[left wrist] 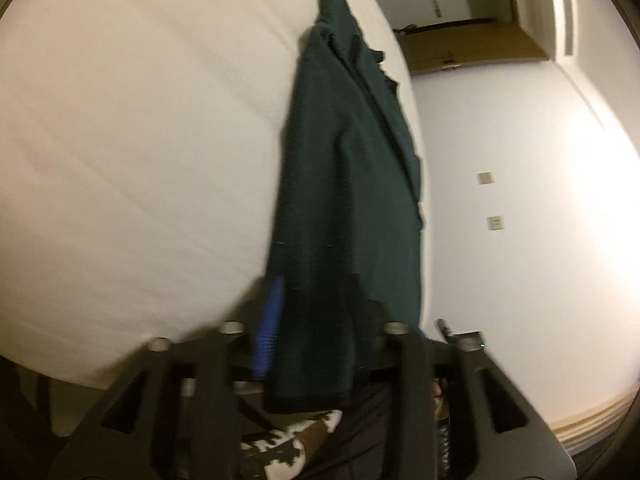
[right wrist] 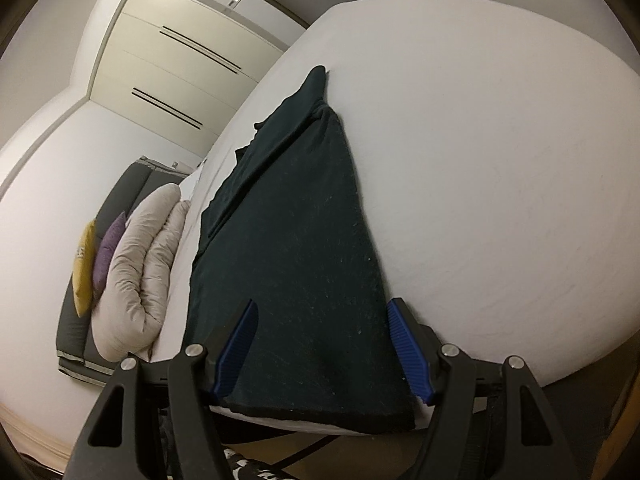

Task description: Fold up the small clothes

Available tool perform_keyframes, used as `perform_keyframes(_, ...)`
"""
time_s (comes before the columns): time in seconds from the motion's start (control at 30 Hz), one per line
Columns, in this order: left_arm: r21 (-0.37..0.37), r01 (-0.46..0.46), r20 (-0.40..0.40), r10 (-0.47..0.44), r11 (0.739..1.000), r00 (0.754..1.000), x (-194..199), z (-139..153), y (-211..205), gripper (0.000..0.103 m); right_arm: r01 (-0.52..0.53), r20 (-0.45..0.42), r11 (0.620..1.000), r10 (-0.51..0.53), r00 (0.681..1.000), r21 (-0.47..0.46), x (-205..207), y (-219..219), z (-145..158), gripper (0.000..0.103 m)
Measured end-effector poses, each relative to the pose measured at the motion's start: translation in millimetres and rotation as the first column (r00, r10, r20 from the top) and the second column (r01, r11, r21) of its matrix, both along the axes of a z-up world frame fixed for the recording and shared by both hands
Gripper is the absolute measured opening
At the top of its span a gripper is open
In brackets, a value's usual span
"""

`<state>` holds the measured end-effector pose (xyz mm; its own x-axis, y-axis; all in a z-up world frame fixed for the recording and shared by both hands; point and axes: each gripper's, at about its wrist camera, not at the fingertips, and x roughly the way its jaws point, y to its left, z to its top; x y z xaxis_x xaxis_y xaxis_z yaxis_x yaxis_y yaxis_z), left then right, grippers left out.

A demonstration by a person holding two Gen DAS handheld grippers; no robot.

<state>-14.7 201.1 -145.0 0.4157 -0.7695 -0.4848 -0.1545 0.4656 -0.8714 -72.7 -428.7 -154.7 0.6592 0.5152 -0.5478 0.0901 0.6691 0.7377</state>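
Observation:
A dark green garment [left wrist: 348, 184] lies stretched out along the edge of a white bed [left wrist: 140, 140]. My left gripper [left wrist: 316, 344] is shut on the garment's near hem, which hangs out past the fingers; one blue pad [left wrist: 270, 328] shows beside the cloth. In the right wrist view the same garment [right wrist: 296, 240] lies flat on the bed [right wrist: 500, 180]. My right gripper [right wrist: 324, 344] is open, its blue pads [right wrist: 408, 356] standing either side of the garment's near end, without pinching it.
A rolled white duvet [right wrist: 140, 272], a purple cushion [right wrist: 108, 248] and a yellow cushion [right wrist: 84, 264] lie on a dark mat on the floor left of the bed. A white wardrobe [right wrist: 180, 60] stands beyond. A wall with switches [left wrist: 486, 178] and a doorway [left wrist: 460, 20] lie to the right.

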Motion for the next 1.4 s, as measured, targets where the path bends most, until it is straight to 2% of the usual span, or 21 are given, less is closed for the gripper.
perform_keyframes(0.07, -0.030, 0.011, 0.025, -0.011, 1.000, 1.000, 1.7, 4.3, -2.4, 0.068, -0.004, -0.002, 1.000, 0.004, 1.000, 0.001, 0.8, 0.8, 0.4, 0.070)
perform_keyframes(0.17, -0.004, 0.030, 0.018, -0.030, 1.000, 0.999, 5.7, 7.3, -5.9, 0.069, -0.015, -0.008, 1.000, 0.015, 1.000, -0.004, 2.5, 2.5, 1.2, 0.070)
perform_keyframes(0.33, 0.033, -0.009, 0.007, 0.009, 0.999, 1.000, 3.3, 15.3, 5.9, 0.069, -0.031, -0.016, 0.999, 0.031, 0.999, -0.016, 1.7, 2.6, 4.4, 0.068)
perform_keyframes(0.47, 0.058, 0.037, -0.012, -0.036, 0.998, 0.999, 7.1, 11.5, -0.1, 0.068, -0.040, -0.022, 0.999, 0.040, 0.999, -0.011, 3.5, 3.7, 1.4, 0.067)
perform_keyframes(0.63, 0.042, 0.116, -0.018, -0.115, 0.992, 0.993, 21.5, 6.3, -17.8, 0.068, -0.058, -0.020, 0.998, 0.057, 0.998, -0.012, 4.1, 6.7, 0.9, 0.065)
perform_keyframes(0.7, 0.019, 0.118, -0.021, -0.117, 0.993, 0.993, 27.0, 2.6, -19.4, 0.068, -0.056, -0.021, 0.998, 0.056, 0.998, -0.009, 3.1, 6.6, 1.1, 0.063)
perform_keyframes(0.73, 0.014, 0.116, -0.025, -0.116, 0.993, 0.993, 27.9, 1.4, -18.9, 0.066, -0.056, -0.023, 0.998, 0.056, 0.998, -0.008, 2.7, 6.0, 1.3, 0.062)
perform_keyframes(0.77, 0.018, 0.117, -0.031, -0.116, 0.993, 0.993, 28.5, 0.2, -18.3, 0.058, -0.057, -0.023, 0.998, 0.056, 0.998, -0.007, 2.4, 5.7, 1.3, 0.061)
perform_keyframes(0.8, 0.033, 0.116, -0.041, -0.115, 0.993, 0.993, 28.2, -1.3, -17.0, 0.044, -0.058, -0.023, 0.998, 0.057, 0.998, -0.007, 2.7, 5.6, 1.0, 0.061)
perform_keyframes(0.9, 0.023, 0.093, -0.066, -0.091, 0.995, 0.994, 22.4, -12.1, -10.0, 0.017, -0.063, -0.031, 0.998, 0.063, 0.998, -0.012, 2.9, 5.3, 0.5, 0.058)
perform_keyframes(1.0, 0.021, 0.086, -0.062, -0.085, 0.996, 0.994, 18.6, -14.7, -10.3, 0.011, -0.068, -0.047, 0.997, 0.066, 0.997, -0.028, 3.7, 4.0, 1.8, 0.055)
perform_keyframes(1.2, 0.063, 0.171, -0.046, -0.168, 0.983, 0.985, 18.6, -6.6, -35.5, 0.010, -0.076, -0.086, 0.997, 0.072, 0.994, -0.036, 6.6, -1.5, -0.9, 0.051)
perform_keyframes(1.33, 0.058, 0.168, -0.046, -0.165, 0.984, 0.985, 16.0, -7.4, -43.3, 0.010, -0.107, -0.107, 0.994, 0.103, 0.989, -0.029, 9.6, 3.7, -3.5, 0.049)
perform_keyframes(1.4, 0.065, 0.168, -0.039, -0.165, 0.984, 0.985, 13.8, -5.9, -45.8, 0.010, -0.136, -0.117, 0.990, 0.130, 0.985, -0.043, 10.4, 9.4, -2.6, 0.043)
